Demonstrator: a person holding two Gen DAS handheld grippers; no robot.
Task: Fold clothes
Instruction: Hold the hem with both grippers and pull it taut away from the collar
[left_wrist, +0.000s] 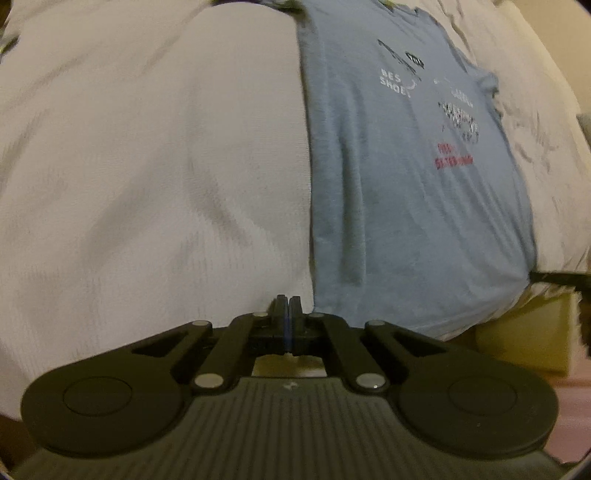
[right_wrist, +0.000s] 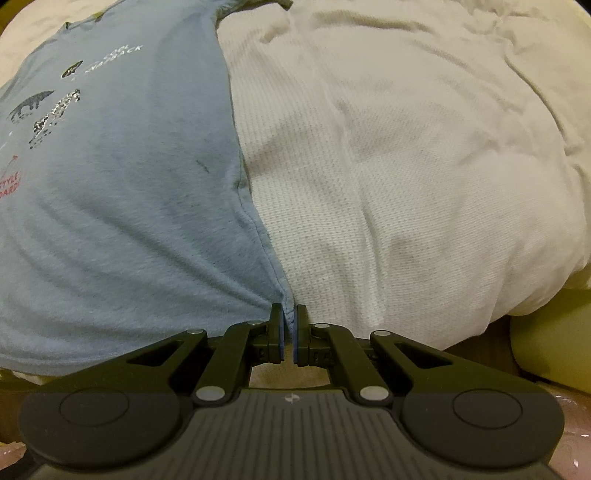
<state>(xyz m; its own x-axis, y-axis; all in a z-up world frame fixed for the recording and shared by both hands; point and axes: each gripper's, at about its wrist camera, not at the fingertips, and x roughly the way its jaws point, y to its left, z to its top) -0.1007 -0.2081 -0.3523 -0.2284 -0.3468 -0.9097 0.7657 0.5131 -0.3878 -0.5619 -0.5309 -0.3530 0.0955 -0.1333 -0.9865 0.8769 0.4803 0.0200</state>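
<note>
Through the left wrist camera I see the blue T-shirt (left_wrist: 399, 192) spread flat over the right half of the frame, on a white textured bedcover (left_wrist: 147, 166). My left gripper (left_wrist: 287, 306) sits at the lower centre, its tips just left of the shirt's bottom left corner and resting at the edge of the bedcover. Its jaws are pressed together with only a thin dark line between the pads, and I can see no cloth caught in them — the shirt's edge runs just beside them, apart from the tips.

Through the right wrist camera the same shirt (right_wrist: 122, 192) fills the left half, the bedcover (right_wrist: 406, 166) the right. My right gripper (right_wrist: 290, 314) is at the lower centre, level and pointing straight ahead along the bed. The shirt's bottom right corner narrows to a point that runs down between the two fingers, and a strip of blue hem shows in the narrow gap — the jaws are nearly closed and pinching that corner.

Print on the chest is partly readable: white letters "BES" over "SHOE" in the left view, with blurred red lines lower down that I cannot make out. In the right view I read red "STYLE" at the left edge, beside small animal figures.
</note>
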